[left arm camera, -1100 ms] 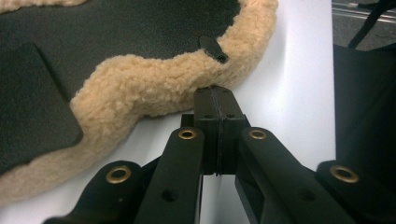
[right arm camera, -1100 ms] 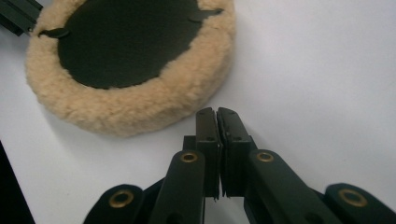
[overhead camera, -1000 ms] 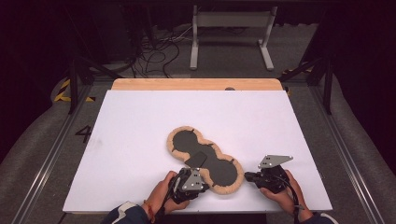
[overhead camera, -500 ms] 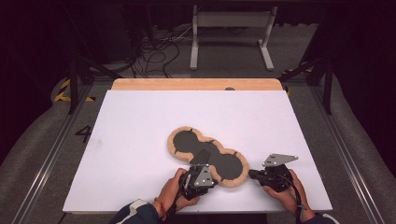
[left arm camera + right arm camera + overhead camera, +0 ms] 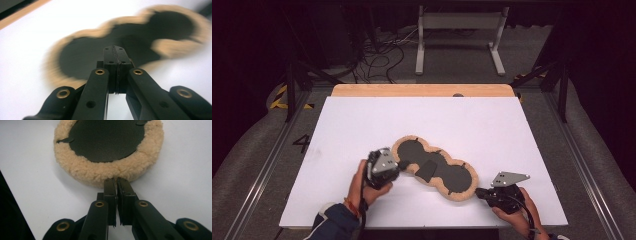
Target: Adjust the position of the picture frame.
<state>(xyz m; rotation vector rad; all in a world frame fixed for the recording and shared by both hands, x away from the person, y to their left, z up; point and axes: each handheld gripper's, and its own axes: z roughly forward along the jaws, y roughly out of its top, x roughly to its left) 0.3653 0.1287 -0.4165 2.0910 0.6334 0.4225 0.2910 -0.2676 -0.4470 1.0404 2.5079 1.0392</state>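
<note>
Now the left claw sits at the far-left lobe of the fleece-edged pad, having swung there from the pad's middle, where it was a second ago. Its jaws are pressed together; the high view puts their tips at the fleece rim, but whether any pile is nipped between them I cannot tell. The pad, three joined dark rounds with a tan woolly border, lies on the white desk toward its near edge, running slantwise from centre to near-right. It has slid and turned a little since the earlier pictures, its left lobe now further left. My judgement is that the left hand has shifted its hold to the end lobe, so each end has a claw, ready to lift or fold.

The right claw rests at the near-right lobe, jaws closed, tips touching the fleece; a pinch of wool between them is possible but too fine to confirm.

The left gripper view is smeared by motion, so the pad's edge there is vague. A dark flap lies on the middle round; what it is I cannot tell.
</note>
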